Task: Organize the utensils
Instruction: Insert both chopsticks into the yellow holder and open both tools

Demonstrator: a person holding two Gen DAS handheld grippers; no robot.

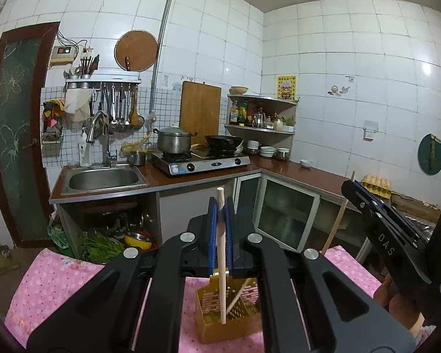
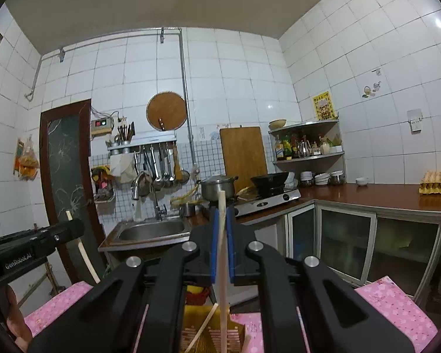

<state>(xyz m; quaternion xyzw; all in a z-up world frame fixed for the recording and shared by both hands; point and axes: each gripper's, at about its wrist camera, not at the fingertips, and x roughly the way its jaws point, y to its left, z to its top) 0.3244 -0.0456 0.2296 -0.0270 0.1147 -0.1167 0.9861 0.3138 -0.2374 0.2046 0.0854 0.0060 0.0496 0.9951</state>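
My left gripper is shut on a pale wooden chopstick held upright, its lower end inside a gold slotted utensil holder on the pink cloth. A second chopstick leans in the holder. My right gripper is shut on another wooden chopstick, upright, its lower end reaching into the same gold holder. The right gripper also shows at the right of the left wrist view, gripping its stick. The left gripper appears at the left of the right wrist view.
A pink patterned cloth covers the table under the holder. Beyond stand a kitchen counter with a sink, a gas stove with a pot and wok, a corner shelf of bottles, and an egg tray.
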